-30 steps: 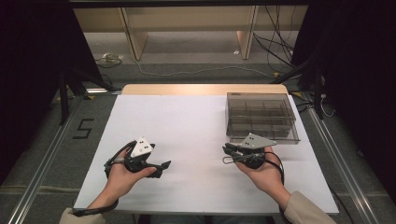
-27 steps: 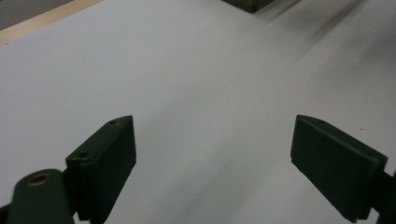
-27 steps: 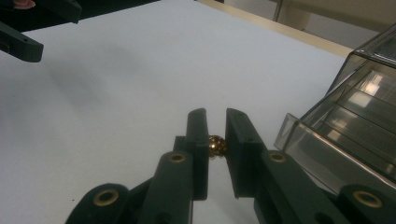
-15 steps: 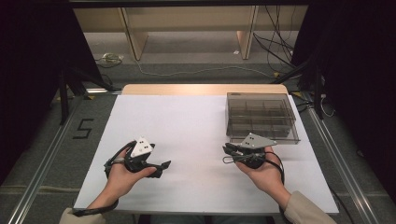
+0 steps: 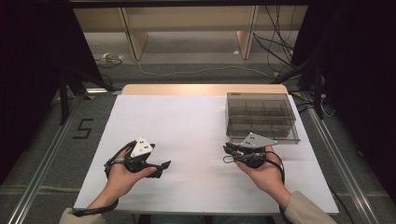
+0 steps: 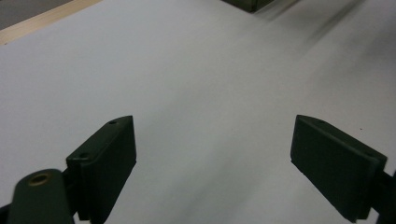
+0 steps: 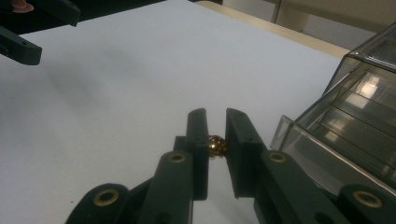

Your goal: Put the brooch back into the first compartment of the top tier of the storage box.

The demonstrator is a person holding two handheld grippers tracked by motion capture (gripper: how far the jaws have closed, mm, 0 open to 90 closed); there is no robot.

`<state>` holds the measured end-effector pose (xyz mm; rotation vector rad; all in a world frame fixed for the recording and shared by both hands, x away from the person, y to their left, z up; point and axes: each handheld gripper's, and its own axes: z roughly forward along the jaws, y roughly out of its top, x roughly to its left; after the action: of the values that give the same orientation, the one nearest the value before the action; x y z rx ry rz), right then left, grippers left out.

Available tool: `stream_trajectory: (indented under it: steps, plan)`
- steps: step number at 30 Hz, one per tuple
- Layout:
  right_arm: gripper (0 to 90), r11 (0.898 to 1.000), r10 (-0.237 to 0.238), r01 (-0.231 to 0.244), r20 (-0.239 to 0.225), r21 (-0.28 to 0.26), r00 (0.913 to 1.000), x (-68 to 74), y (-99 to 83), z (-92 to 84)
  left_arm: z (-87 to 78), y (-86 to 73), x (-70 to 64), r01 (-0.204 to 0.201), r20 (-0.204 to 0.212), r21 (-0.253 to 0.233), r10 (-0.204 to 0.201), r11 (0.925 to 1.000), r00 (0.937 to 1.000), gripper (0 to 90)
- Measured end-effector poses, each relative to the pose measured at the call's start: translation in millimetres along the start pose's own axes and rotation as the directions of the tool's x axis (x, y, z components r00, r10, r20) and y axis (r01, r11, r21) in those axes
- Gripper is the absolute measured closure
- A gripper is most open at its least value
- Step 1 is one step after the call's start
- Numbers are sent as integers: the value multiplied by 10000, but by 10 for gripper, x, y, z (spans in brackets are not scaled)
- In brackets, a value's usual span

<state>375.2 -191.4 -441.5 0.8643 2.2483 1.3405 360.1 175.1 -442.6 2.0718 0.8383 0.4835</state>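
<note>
Right gripper (image 7: 215, 126) is clamped on a tiny gold bead (image 7: 217, 146), clear box (image 7: 345, 116) just beside it; left gripper (image 6: 212, 154) gapes wide over bare table (image 6: 196, 70).

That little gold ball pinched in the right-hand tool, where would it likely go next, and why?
Probably a short carry toward the clear plastic compartment box. The right gripper is shut on a small round brass-coloured bead, and the box sits close beside it. Its lid looks closed, so the open left gripper may need to lift it first.
</note>
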Motion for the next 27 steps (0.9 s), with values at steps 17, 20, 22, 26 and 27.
stream_trajectory:
  steps: [17,20,22,26,27]
  plan:
    - [810,10000,60,-60,95,-77,9999,-19,17,-18,-1,-1,-1,-41,5,27,41,10000,10000,143]
    - [810,9999,64,-64,102,-85,9999,-24,20,-25,-3,1,0,-48,4,19,48,10000,10000,144]
    - [810,9999,83,-81,114,-94,9999,-28,22,-27,-1,0,0,-42,6,26,42,10000,10000,144]
    - [810,9999,70,-68,133,-141,9999,-37,25,-32,0,0,-2,-44,24,24,44,10000,10000,144]
    - [810,9999,68,-66,138,-145,9999,-38,26,-33,0,0,-2,-58,27,32,58,10000,10000,144]
